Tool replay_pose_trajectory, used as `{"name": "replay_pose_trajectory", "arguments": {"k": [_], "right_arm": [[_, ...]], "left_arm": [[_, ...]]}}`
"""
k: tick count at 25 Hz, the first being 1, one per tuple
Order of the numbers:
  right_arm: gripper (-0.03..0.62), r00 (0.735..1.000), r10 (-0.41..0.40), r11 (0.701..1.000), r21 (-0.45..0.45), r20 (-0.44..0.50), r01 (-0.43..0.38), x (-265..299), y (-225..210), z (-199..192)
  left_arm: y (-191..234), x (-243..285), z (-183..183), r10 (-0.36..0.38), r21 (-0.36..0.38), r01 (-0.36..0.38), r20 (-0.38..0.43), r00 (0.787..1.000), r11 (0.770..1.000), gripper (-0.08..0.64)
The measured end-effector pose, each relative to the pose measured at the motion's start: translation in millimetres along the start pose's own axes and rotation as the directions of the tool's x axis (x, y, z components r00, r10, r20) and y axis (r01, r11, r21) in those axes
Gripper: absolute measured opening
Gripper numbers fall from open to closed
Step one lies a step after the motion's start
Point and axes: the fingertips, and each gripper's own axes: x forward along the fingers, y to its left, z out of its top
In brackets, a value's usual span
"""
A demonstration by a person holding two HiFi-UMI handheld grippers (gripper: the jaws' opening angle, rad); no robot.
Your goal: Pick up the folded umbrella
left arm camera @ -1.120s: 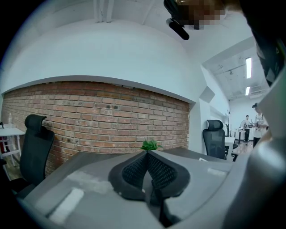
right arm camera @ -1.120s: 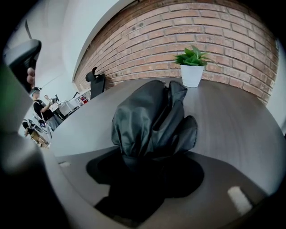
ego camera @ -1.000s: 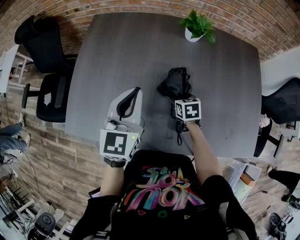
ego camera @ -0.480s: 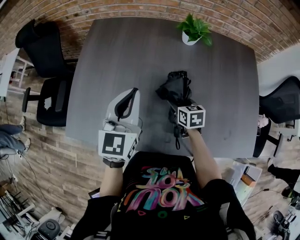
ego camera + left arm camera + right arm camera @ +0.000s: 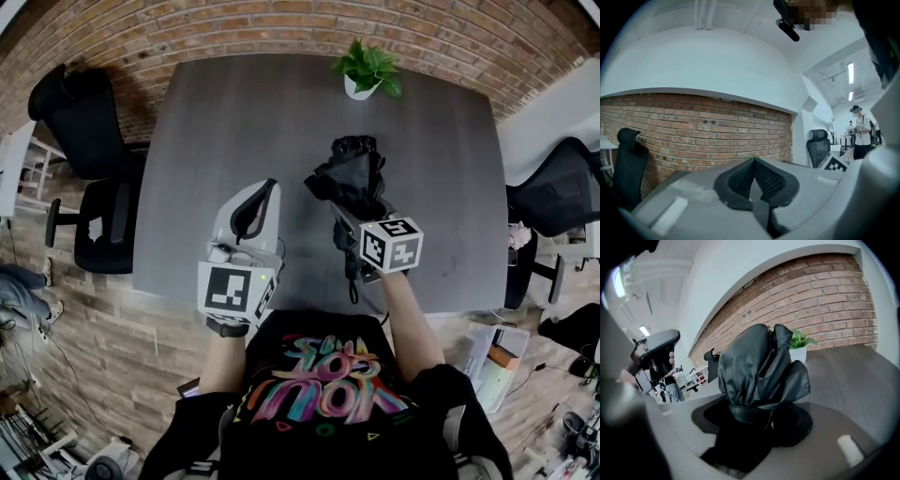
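The folded black umbrella [image 5: 352, 178] hangs above the grey table [image 5: 234, 122], and my right gripper [image 5: 358, 223] is shut on its handle end. Its wrist strap [image 5: 353, 281] dangles below the marker cube. In the right gripper view the crumpled black canopy [image 5: 761, 366] sticks up from between the jaws of the right gripper [image 5: 759, 420] and hides the pads. My left gripper [image 5: 268, 191] hovers over the table's near left part, well apart from the umbrella. The left gripper view shows the left gripper [image 5: 753, 177] shut with nothing in it, its pads meeting.
A potted plant [image 5: 366, 70] stands at the table's far edge, also the plant [image 5: 799, 345] behind the umbrella. Black office chairs [image 5: 84, 122] stand left of the table, another chair [image 5: 553, 202] on the right. A brick wall [image 5: 281, 28] runs behind. People stand far off to the right.
My right gripper has lifted the umbrella off the table and tilted, its marker cube now larger and further right. The left gripper rose a little.
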Motion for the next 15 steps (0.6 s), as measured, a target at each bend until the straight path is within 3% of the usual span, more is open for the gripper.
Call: {"name": "replay_pose_trajectory", "arguments": {"k": [7, 15], "right_arm": [[0.256, 0.990, 0.036, 0.997, -0.072, 0.140, -0.026, -44.6, 12.6, 58.4], [0.255, 0.945, 0.068, 0.985, -0.171, 0.320, -0.013, -107.7, 29.8, 110.0]], "left_arm": [[-14.6, 5.3, 11.0, -0.036, 0.013, 0.036, 0.018, 0.999, 0.999, 0.002], [-21.6, 5.7, 15.2, -0.056, 0.018, 0.056, 0.025, 0.998, 0.998, 0.000]]}}
